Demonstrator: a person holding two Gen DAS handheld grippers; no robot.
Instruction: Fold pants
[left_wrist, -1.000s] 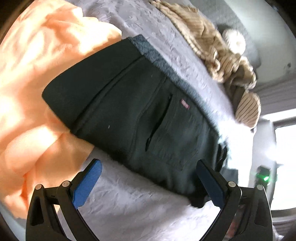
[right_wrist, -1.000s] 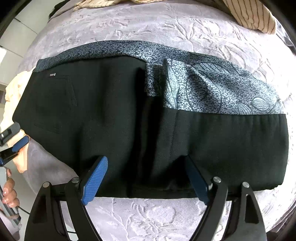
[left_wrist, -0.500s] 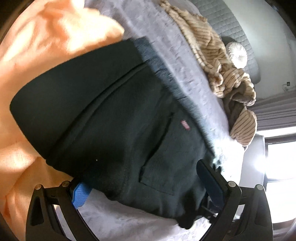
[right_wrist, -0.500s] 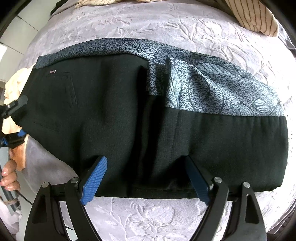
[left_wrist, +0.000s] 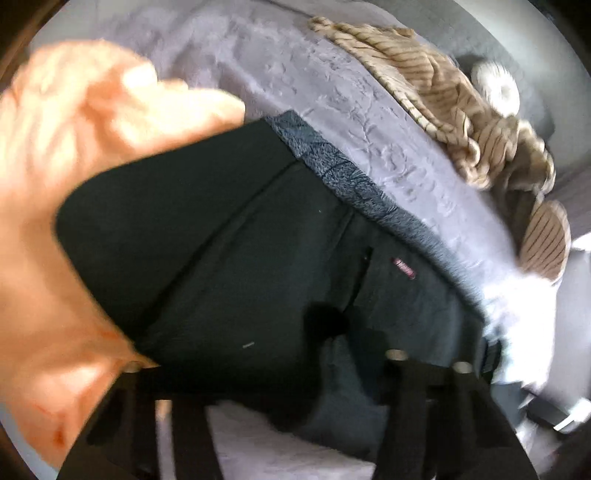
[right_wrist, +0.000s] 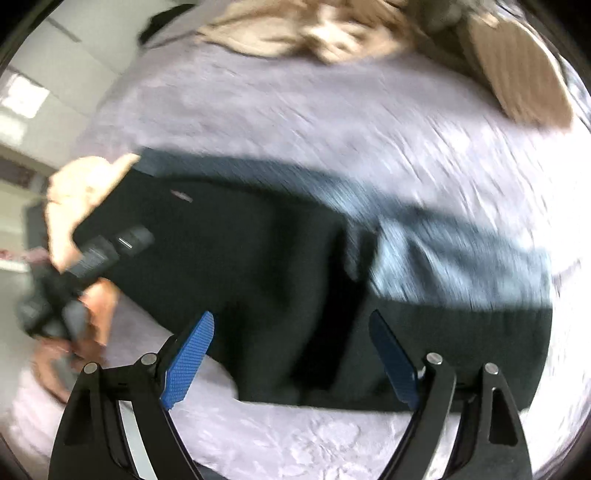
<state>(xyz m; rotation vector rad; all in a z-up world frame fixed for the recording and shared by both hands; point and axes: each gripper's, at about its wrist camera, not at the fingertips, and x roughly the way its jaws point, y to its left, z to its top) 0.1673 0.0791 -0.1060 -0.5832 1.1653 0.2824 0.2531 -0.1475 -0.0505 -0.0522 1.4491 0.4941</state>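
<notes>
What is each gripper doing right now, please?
Left gripper: jaws closing on the near edge of the black pants.
Right gripper: open, holding nothing, above the pants.

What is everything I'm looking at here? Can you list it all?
pants: one, black, flat on the bedspread, red tag by the back pocket
patterned cloth: one, grey-blue, showing along the pants' far edge
orange cloth: one, beside the pants' waist end
striped cloth: one heap, beige, at the far side of the bed
bedspread: one, lilac, embossed, under everything
left hand-held gripper: black, jaws closing with the pants' near edge between them
right hand-held gripper: black with blue pads, open, above the pants
hand: one, holding the left hand-held gripper
</notes>
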